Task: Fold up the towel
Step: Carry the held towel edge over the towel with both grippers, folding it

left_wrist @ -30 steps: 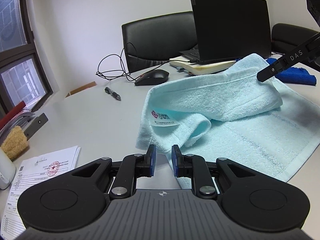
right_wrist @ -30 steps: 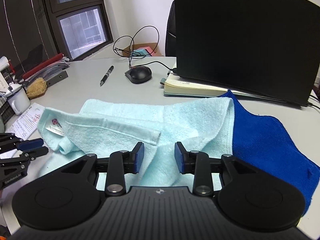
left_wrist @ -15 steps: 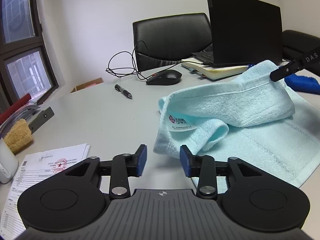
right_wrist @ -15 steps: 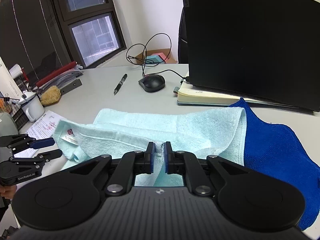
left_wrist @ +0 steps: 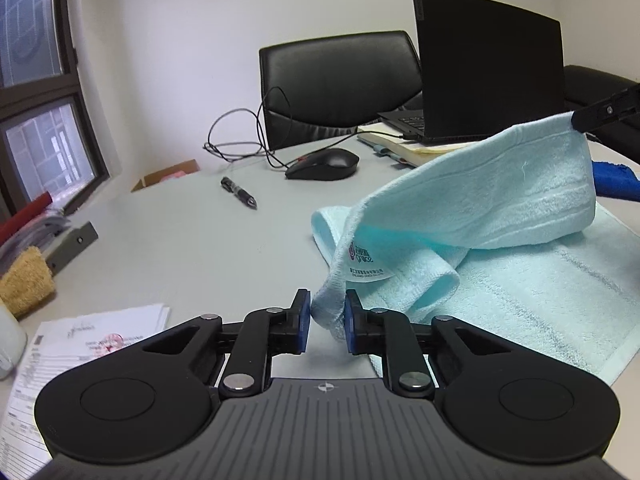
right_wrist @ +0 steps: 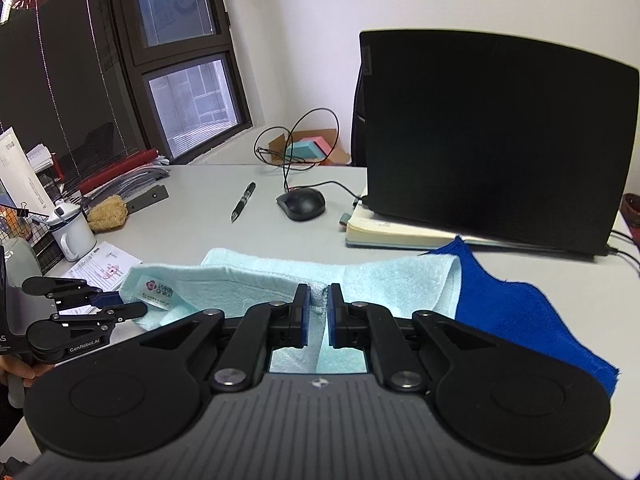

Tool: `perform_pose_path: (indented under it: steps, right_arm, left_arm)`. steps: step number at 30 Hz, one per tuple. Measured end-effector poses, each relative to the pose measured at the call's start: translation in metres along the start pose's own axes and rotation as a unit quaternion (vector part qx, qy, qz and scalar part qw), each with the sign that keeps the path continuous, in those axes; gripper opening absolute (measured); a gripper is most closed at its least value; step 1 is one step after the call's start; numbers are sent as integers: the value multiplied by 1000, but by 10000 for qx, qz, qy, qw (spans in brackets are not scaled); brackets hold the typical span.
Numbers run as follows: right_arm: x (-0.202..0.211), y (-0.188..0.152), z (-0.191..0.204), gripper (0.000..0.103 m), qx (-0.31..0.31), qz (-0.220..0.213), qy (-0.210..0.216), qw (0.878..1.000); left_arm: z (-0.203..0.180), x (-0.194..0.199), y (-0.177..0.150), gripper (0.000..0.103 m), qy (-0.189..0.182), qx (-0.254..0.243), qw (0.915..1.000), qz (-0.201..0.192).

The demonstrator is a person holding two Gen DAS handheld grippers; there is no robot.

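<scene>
Since before: both grippers have closed onto the towel; the right one has lifted its corner higher off the desk, and the left one, earlier clear of the cloth, now has a corner between its pads.
Left gripper (left_wrist: 326,320): jaws closing, nearly together, with the near towel corner bunched between the blue pads; the right pad touches the cloth, a sliver of gap shows by the left pad.
Right gripper (right_wrist: 318,314): jaws almost shut, pinching a fold of towel edge between the pads; from the left wrist view its black finger holds that corner up in the air at far right.
Towel (left_wrist: 500,216): pale blue, partly spread on the desk (left_wrist: 192,248), one long edge raised between the two grippers so the upper layer arches over the flat lower layer.
Label (left_wrist: 366,264): white tag with a pink logo, hanging on the lifted edge just above the left gripper.
Blue cloth (right_wrist: 516,312): dark blue, lying on the desk, tucked under the towel's right end.
Laptop (right_wrist: 492,140): open, screen back facing the right wrist camera, propped on a notebook (right_wrist: 384,234) behind the towel.
Mouse (right_wrist: 301,204): black, corded, beyond the towel.
Pen (right_wrist: 243,202): lying left of the mouse.
Papers (left_wrist: 84,344): printed sheets at the desk's near left edge.
</scene>
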State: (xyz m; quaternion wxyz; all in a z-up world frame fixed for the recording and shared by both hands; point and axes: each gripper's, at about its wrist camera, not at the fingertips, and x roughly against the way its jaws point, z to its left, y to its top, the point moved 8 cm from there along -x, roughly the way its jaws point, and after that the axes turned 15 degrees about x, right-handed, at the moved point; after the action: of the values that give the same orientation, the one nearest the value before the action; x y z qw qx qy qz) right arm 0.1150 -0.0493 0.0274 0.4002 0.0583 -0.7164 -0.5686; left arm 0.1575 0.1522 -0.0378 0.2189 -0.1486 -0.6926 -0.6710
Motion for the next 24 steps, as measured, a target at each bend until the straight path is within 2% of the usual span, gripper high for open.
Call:
perform_pose_path:
  steps: [7,12,17,24]
  right_arm:
    - [30,10,-9,9,111,-238,-249,9993]
    - [58,12,-10,9,316,-371,-379,9981]
    - [76,-4,-10,9,477,-204,-441,9977]
    - [78,-49,1,9,566,306,-366,9973]
  left_arm:
    - [-13,29,23,17,30,-591,9971,-472]
    - [-28,50,27,18,-117,-965,9931,-648]
    - [-46,65,11,18,-328,-1228,9902,-582]
    - [-64,69,-25,19,-576,-1369,9886,-232]
